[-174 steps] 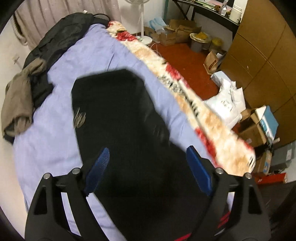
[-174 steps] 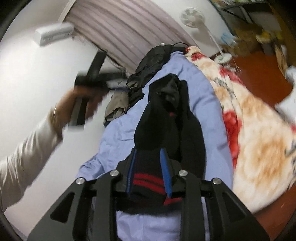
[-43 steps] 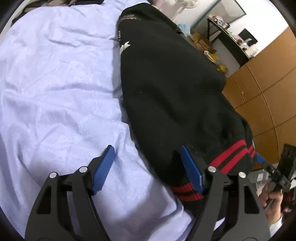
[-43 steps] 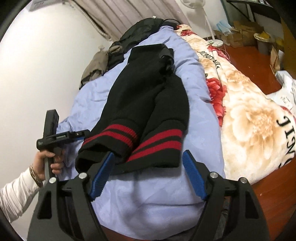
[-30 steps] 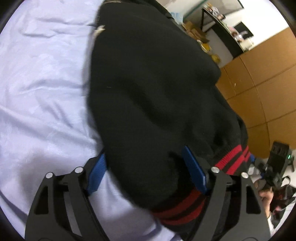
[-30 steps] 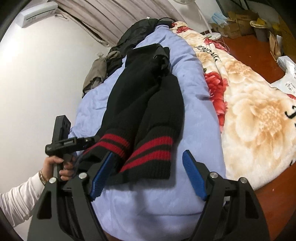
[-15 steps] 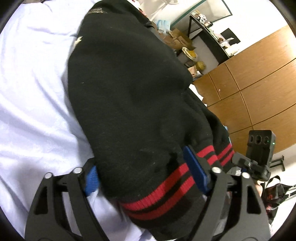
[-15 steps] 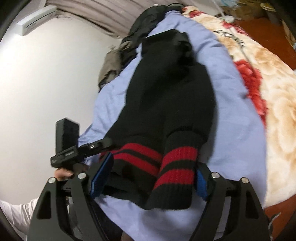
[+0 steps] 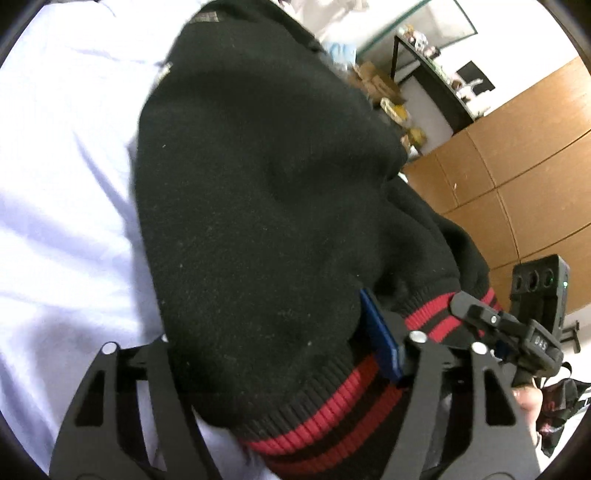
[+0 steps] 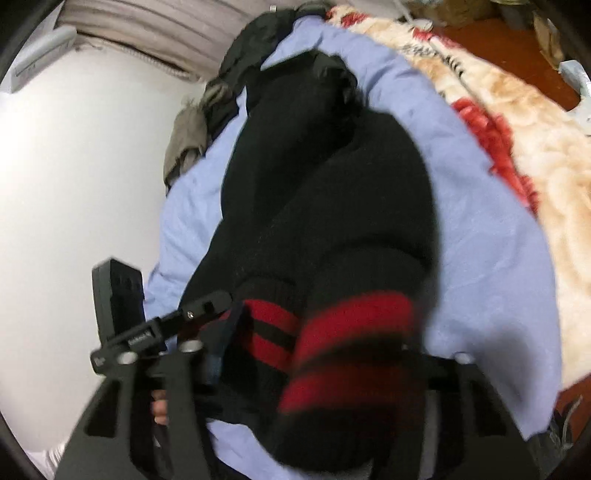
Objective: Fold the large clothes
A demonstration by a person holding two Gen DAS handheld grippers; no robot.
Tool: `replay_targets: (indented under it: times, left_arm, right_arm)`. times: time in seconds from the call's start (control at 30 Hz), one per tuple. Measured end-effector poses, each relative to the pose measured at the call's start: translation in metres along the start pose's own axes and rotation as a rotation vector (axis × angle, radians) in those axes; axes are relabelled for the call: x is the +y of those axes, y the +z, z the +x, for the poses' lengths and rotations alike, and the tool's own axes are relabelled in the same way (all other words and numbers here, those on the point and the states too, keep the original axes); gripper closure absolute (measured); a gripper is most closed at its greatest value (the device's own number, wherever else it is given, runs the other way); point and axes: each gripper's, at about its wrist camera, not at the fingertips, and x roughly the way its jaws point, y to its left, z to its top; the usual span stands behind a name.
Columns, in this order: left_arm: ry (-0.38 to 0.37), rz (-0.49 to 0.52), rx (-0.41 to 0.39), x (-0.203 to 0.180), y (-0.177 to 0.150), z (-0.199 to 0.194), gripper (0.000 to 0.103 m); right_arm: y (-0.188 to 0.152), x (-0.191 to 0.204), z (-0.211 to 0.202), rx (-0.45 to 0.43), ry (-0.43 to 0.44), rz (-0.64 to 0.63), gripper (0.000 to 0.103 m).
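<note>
1. In the left wrist view the left gripper [image 9: 273, 332] stands wide apart around the near hem of the black sweater [image 9: 258, 177]. Its right blue pad [image 9: 380, 336] lies against the knit, while the left pad is buried under the cloth. The red-striped hem [image 9: 332, 406] bulges between the arms; whether the fingers press the cloth cannot be told.
2. In the right wrist view the right gripper [image 10: 321, 369] is set wide around a red-striped cuff [image 10: 347, 354] that hangs blurred right before the lens. Both pads are hidden by the knit, so its grip on the cloth cannot be told.
3. Each gripper shows in the other's view, just beside the hem: the right one at the left view's right edge [image 9: 517, 332], the left one at the right view's lower left [image 10: 147, 332].
4. The sweater lies lengthwise on the lavender bedsheet [image 10: 480, 221], its body running away from the hem toward the far end of the bed.
5. Beside the sheet lies a cream and red floral blanket [image 10: 517, 110].
6. At the far end, a heap of dark and olive clothes [image 10: 207, 110] rests against the wall, under a curtain [image 10: 166, 33].
7. Beyond the sweater in the left view stand brown wooden cabinets [image 9: 517, 155] and a dark cluttered desk [image 9: 436, 74].
</note>
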Motion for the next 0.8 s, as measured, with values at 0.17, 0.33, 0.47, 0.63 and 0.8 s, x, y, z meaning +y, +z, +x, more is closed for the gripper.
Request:
replay_targets:
  times: [0.17,0.33,0.47,0.63,0.8]
  left_arm:
    - [-0.040,-0.030,0.014,0.003,-0.002,-0.007,0.036]
    - [-0.044,-0.029,0.093,0.014,0.000,0.009,0.028]
    - [0.007,0.014,0.079,0.004,0.002,0.006,0.042]
    - [-0.001,0.037,0.014,-0.006,0.000,-0.021,0.059]
    - [0.001,0.062,-0.035,-0.021,-0.005,-0.051,0.060]
  right_arm:
    - [-0.007,0.001,-0.002,0.035,-0.004,0.056,0.046]
    - [-0.005,0.009,0.033,0.112,-0.054,-0.007,0.022]
    - [0.000,0.008,0.029,0.069,-0.063,0.006,0.056]
    - [-0.007,0.021,0.000,0.001,-0.038,-0.039,0.075]
    - [-0.013,0.042,-0.031,-0.048,-0.006,-0.085,0.077]
